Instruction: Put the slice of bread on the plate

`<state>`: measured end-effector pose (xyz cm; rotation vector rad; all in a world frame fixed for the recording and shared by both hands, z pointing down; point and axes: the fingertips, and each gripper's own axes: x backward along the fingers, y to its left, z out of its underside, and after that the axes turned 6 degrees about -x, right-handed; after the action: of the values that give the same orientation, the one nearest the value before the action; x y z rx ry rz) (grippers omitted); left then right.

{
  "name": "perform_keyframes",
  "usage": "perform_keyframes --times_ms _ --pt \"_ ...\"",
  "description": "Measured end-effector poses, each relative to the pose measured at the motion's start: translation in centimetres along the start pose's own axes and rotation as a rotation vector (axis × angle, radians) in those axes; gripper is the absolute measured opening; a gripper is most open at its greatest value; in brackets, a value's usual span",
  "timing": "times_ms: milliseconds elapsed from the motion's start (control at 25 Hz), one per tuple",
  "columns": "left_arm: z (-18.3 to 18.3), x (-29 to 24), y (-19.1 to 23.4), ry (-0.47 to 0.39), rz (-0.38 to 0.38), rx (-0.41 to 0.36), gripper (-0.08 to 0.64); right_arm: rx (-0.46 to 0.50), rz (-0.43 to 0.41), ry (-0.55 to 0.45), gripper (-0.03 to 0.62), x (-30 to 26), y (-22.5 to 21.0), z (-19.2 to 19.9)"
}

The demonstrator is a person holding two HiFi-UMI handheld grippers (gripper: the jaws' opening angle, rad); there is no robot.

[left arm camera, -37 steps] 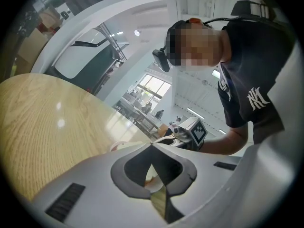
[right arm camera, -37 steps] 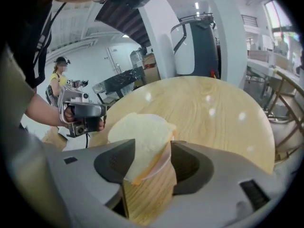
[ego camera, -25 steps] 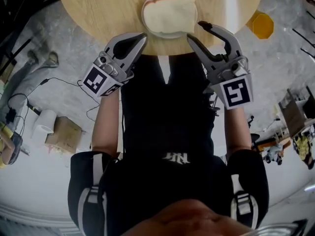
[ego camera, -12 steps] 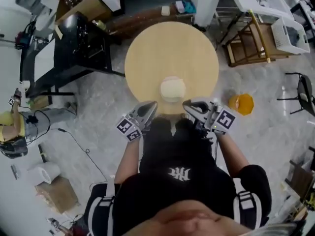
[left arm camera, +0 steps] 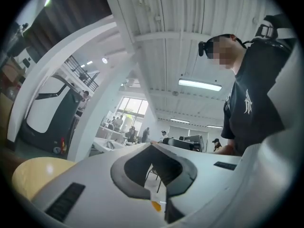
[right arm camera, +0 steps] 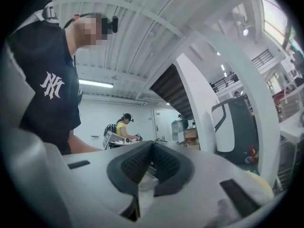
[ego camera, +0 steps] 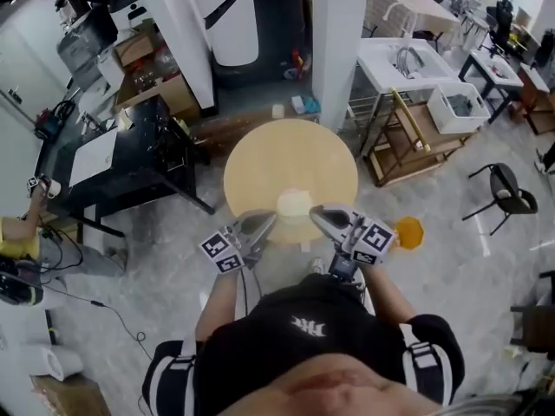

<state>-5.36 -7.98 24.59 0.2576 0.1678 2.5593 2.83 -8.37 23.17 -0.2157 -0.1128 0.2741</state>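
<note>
Tools [ego camera: 265,220] [ego camera: 318,212] raised (shut), orange object [ego camera: 408,231] beside table [ego camera: 260,167]

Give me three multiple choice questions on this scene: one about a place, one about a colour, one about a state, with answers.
1. Where is the bread slice?
A) on the round table
B) on the floor
C) in a claw

2. What colour is the object on the floor right of the table?
A) blue
B) orange
C) green

3. How is the right claw?
A) wide open
B) shut on the bread
C) shut, empty

Answers: 1 A, it lies near the table's near edge; 2 B, plainly orange in the head view; 3 C, its jaws meet with nothing between.
</note>
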Motion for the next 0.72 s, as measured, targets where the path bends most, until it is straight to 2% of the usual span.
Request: perform_keyframes --times_ms 120,280,360,440,600,720 --pt "-0.3 2.5 -3.3 0.0 0.035 -0.003 0.012 -0.045 0.038 -0.005 0.005 1.0 3.7 0.8" --pt "1.6 6.4 -8.5 -0.034 0.105 0.097 0.011 -0.068 0.118 0.063 0.003 2.9 7.3 3.4" --pt "3.0 7.9 -10.4 -0.045 0.105 0.142 0.011 -0.058 0.145 0.08 0.003 3.9 9.1 4.1" --pt "4.1 9.0 -12.0 -0.041 0.106 0.156 0.011 -0.044 0.145 0.081 0.003 4.4 10.8 4.3" --pt "4.6 9.7 -14.8 -0.012 0.132 0.102 0.011 -0.017 0.118 0.09 0.003 5.5 13.1 4.5" --pt "4.0 9.8 -15.8 0.015 0.097 0.031 0.011 -0.009 0.094 0.082 0.003 6.2 14.0 4.0"
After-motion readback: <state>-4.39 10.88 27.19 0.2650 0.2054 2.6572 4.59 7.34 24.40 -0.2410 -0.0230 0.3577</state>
